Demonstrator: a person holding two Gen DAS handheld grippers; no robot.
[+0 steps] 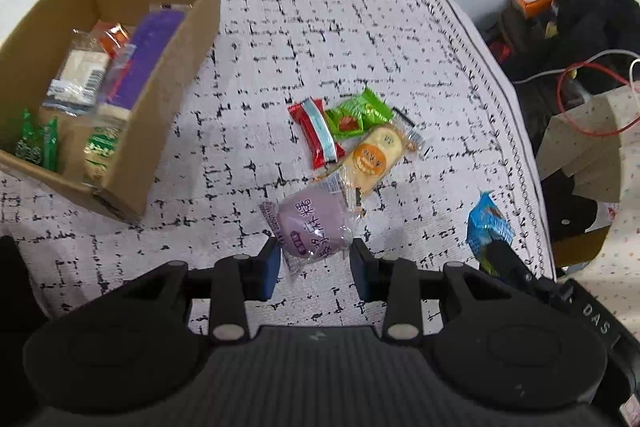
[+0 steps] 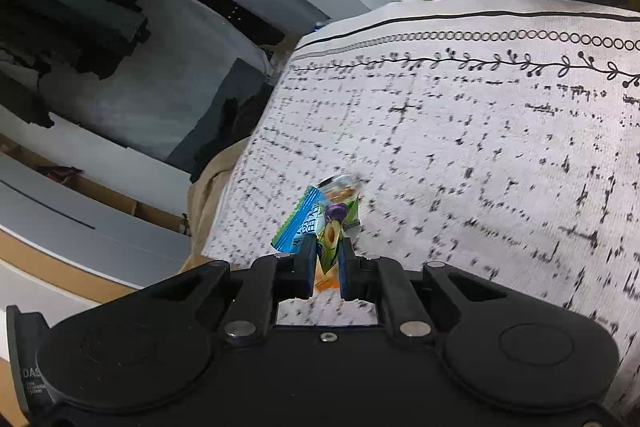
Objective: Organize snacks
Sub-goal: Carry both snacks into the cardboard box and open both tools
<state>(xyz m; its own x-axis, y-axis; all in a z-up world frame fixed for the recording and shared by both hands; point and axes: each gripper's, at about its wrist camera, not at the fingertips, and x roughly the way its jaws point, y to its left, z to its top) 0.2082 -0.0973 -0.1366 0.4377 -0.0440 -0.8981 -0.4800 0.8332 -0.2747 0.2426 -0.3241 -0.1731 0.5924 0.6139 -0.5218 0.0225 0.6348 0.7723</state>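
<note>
Several snacks already lay in the cardboard box (image 1: 176, 39). Left gripper (image 1: 314, 259) clamped a purple mochi (image 1: 310, 223); right gripper (image 2: 325, 255) pinched a blue packet (image 2: 316, 223). Three wrappers (image 1: 352, 135) remained on the cloth.

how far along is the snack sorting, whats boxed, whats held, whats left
Done: several packets lie in the cardboard box. In hand: left tongs grip the purple bun; right tongs pinch a blue packet. Left on the cloth: red bar, green packet, round cracker.

box (image 1: 168, 75) sat on the cloth (image 1: 320, 27) off to the left with a few snacks (image 1: 120, 67) inside, loose pile of snacks (image 1: 352, 135) lay right of it, one pouch (image 1: 310, 227) between the left gripper (image 1: 314, 267) fingers, another packet (image 1: 488, 223) further right
</note>
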